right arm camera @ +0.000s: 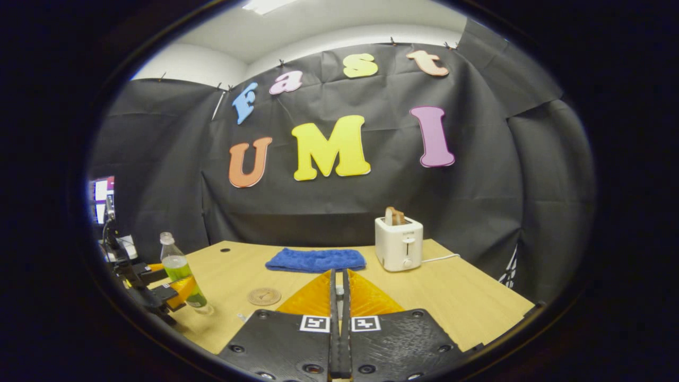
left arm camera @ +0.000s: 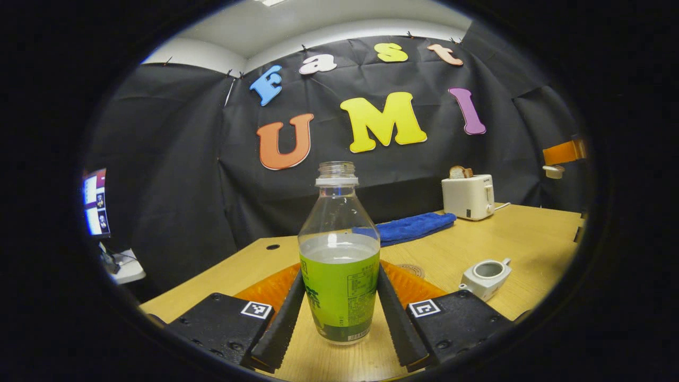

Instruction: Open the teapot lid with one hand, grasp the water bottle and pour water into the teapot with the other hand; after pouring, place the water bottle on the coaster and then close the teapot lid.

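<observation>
Teapot [left arm camera: 485,277] small near right rim of left gripper view, lid off, inside too small to tell. Lid itself hidden between right gripper [right arm camera: 339,297] fingers, only pale sliver seen. Coaster [left arm camera: 411,270] partly hidden behind left gripper [left arm camera: 339,313] finger. Bottle label [left arm camera: 339,297] unreadable.

This is a staged recording booth inside an office or lab room, not a real kitchen. Black cloth [right arm camera: 371,201] is pinned up as a backdrop ahead of the right gripper [right arm camera: 339,297], with a plain white wall and ceiling light above it. Household props sit on a light wooden desk [right arm camera: 467,297]: a white toaster [right arm camera: 399,245] holding bread beyond and right of the fingers, a blue towel [right arm camera: 316,260] just beyond them. A lit computer monitor [left arm camera: 95,201] stands far left of the left gripper [left arm camera: 339,313]
</observation>
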